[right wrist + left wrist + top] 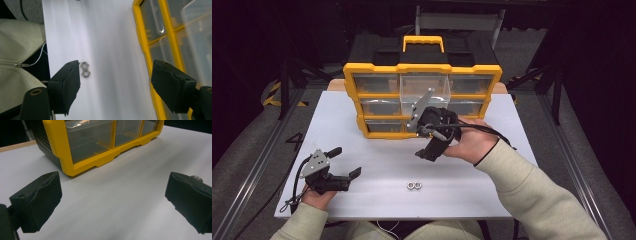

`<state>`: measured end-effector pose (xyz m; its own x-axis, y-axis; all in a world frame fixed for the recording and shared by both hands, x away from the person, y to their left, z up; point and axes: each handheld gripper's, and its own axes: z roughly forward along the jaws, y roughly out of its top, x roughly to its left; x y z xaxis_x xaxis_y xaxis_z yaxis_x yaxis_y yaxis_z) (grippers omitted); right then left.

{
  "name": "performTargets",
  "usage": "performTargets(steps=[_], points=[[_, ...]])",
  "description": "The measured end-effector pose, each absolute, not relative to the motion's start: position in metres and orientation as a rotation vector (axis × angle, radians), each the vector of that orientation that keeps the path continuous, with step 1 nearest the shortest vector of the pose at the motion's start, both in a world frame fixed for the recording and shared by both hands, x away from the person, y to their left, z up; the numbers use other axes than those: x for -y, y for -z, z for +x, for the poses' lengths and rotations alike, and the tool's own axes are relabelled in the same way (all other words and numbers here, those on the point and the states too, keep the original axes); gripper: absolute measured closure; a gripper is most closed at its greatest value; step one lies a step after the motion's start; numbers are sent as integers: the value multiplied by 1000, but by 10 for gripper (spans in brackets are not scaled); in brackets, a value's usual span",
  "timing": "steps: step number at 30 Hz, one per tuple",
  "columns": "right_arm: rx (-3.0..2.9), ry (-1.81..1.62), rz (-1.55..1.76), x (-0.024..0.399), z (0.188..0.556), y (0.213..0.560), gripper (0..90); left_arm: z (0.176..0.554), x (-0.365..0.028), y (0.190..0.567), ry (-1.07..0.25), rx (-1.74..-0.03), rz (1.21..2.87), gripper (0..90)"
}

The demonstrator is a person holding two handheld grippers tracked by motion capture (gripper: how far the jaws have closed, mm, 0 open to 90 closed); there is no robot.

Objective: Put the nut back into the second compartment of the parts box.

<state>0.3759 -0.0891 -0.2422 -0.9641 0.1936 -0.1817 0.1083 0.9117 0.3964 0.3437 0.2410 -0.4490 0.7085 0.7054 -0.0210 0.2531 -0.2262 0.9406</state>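
You are at the reach step: your right hand-held gripper [428,150] hangs above the bench [377,170] in front of the yellow organizer [422,100], jaws wide apart and holding nothing, with the two hex nuts [414,186] lying side by side near the bench's front edge. Next, I judge, you must lower it over the nuts and close on one. Your left hand-held gripper [343,167] rests open and empty at the left.

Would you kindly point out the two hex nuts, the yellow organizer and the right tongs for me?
hex nuts [414,186]: high view, where the pair touch.
yellow organizer [422,67]: high view, top frame bar.
right tongs [115,85]: right gripper view, midway between its open tips.
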Motion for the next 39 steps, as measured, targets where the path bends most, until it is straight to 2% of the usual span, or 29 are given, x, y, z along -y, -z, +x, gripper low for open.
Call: performTargets(steps=[14, 39], points=[[-2914, -537, 210, 83, 375, 319, 224, 344, -241, 449, -502, -756, 1801, 15], [-3005, -455, 242, 76, 373, 407, 218, 343, -240, 449, -505, -755, 1808, 15]])
